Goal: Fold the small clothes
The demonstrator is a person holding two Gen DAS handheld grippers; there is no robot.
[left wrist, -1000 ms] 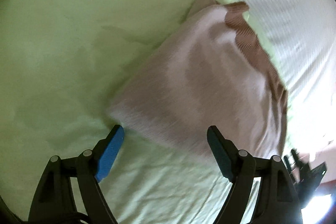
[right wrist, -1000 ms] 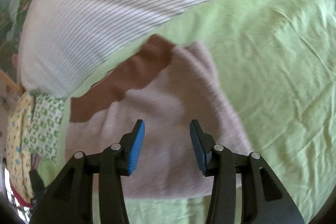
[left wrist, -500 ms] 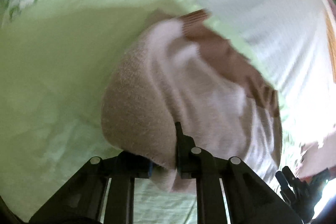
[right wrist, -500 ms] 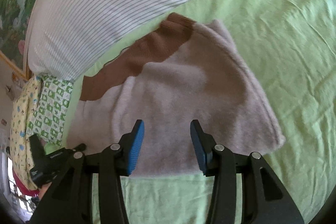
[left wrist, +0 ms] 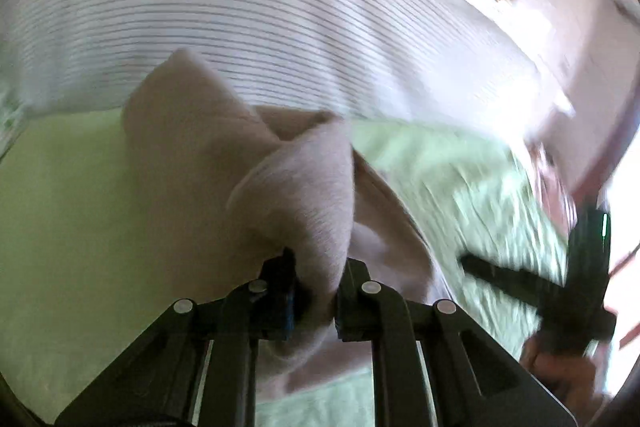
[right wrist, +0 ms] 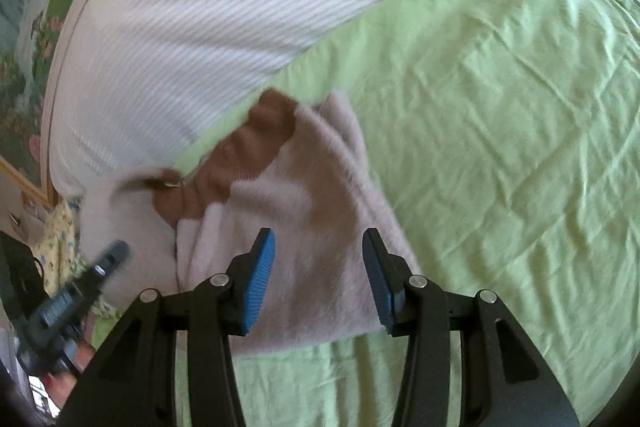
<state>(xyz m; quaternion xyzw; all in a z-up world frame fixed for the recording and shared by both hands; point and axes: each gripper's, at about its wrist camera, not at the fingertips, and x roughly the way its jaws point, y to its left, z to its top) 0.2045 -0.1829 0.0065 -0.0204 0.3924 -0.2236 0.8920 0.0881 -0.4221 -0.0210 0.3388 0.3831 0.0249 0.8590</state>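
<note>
Pinching pink garment: left tongs; right tongs half-open, empty.

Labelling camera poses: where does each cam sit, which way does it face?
Left wrist: on the left gripper, facing down along its jaws, shut on a lifted fold of the pink garment; striped pillow beyond; right gripper blurred at right.
Right wrist: on the right gripper, jaws open above the garment on the green sheet; left gripper at far left.
Shared: garment, sheet, pillow.
</note>
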